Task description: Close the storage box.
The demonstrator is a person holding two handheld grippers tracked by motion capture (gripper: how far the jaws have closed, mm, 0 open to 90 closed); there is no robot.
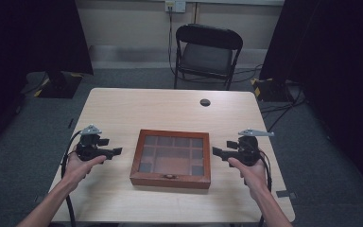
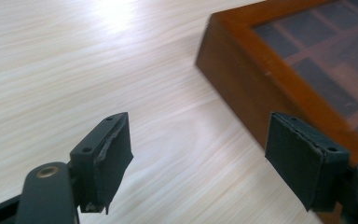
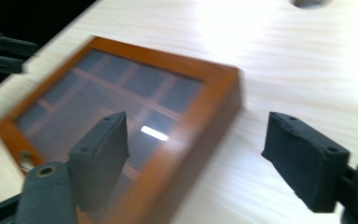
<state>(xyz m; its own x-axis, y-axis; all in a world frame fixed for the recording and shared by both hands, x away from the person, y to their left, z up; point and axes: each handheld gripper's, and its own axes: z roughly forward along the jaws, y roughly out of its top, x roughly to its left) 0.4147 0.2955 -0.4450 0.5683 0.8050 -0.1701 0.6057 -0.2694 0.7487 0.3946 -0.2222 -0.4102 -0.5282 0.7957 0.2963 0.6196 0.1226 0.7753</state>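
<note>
Jaws on both grippers stand wide apart with nothing between them. Left of the brown wooden box with a glass lid over a grid of compartments [image 1: 171,158], the left gripper [image 1: 115,152] is held in the person's left hand [image 1: 78,166], just beside the box's left wall and apart from it, its jaws pointing toward the box. In the left gripper view the box's dark wooden side [image 2: 242,79] lies ahead and to the right of the black pads [image 2: 112,158], over bare wood grain. The box sits near the middle of the pale wooden table [image 1: 137,106], closer to the person's edge, lid closed, a small metal clasp [image 1: 169,176] on its near wall. Right of the box, the right gripper [image 1: 216,152], in the right hand [image 1: 253,172], points at its right wall without touching. Beyond the box, a round dark hole [image 1: 205,102] is set in the tabletop, and a black folding chair [image 1: 207,53] stands behind the table.
</note>
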